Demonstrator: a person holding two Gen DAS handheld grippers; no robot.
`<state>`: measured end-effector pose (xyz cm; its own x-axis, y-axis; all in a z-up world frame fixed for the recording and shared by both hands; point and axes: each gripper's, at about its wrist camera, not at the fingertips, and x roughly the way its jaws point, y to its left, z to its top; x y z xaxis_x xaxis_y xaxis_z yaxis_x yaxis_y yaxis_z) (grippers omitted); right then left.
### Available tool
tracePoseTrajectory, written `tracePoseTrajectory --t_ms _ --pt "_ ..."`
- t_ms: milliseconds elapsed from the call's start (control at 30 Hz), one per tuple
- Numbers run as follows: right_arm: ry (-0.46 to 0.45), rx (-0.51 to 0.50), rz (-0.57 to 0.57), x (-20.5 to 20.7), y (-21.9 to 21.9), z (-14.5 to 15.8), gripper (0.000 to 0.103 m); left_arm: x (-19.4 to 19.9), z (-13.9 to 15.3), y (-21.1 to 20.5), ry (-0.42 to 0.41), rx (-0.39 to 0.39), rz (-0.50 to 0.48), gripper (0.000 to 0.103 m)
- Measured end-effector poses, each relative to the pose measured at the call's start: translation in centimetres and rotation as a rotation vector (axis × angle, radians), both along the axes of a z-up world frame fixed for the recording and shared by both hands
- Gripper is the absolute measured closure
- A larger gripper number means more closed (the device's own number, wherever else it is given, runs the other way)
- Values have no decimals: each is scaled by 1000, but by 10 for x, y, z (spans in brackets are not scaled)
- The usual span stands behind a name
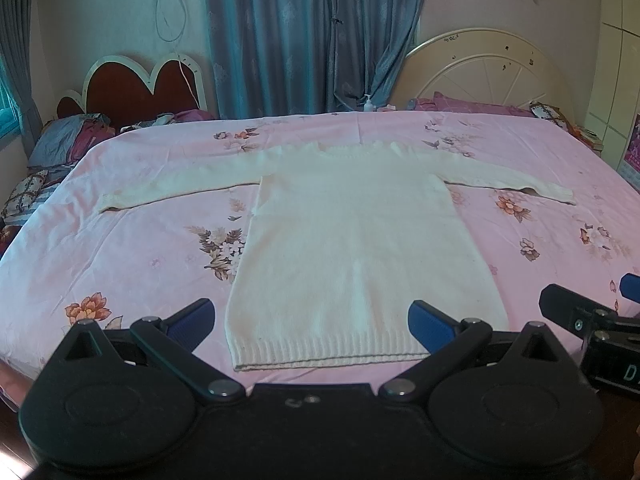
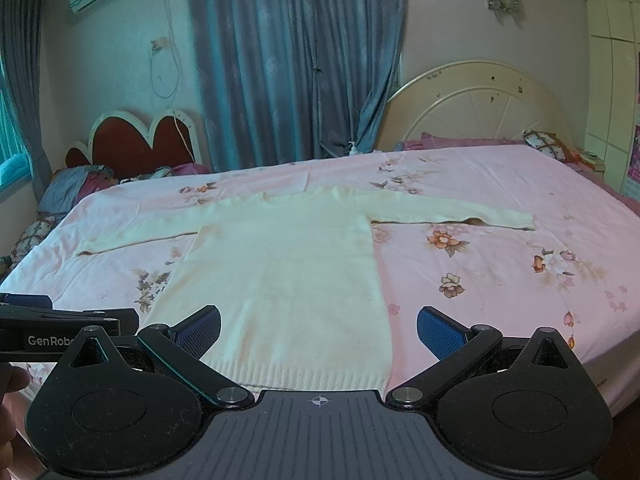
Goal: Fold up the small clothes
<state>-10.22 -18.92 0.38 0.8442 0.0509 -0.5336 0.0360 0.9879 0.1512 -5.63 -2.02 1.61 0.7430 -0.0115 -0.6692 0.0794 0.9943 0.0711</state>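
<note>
While one cream sweater lies flat across the middle of the frame on the pink floral bed, both sleeves spread wide, two tools wait at the bottom edge. Left tool: blue pads far apart, holding nothing, hovering over the ribbed hem. Right tool: same story, spread wide and empty, its pads either side of the hem's right corner. Two headboards stand at the back, a red scalloped headboard upper left and a cream arched headboard upper right, with one blue curtain between them. Pillows are heaped at left. Nothing lies on the sweater.
</note>
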Motion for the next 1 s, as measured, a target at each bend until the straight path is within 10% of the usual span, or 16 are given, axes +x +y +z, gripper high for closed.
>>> tracePoseTrajectory --t_ms 1000 --pt "-3 0 4 -1 12 -4 0 0 -2 5 6 -7 -2 1"
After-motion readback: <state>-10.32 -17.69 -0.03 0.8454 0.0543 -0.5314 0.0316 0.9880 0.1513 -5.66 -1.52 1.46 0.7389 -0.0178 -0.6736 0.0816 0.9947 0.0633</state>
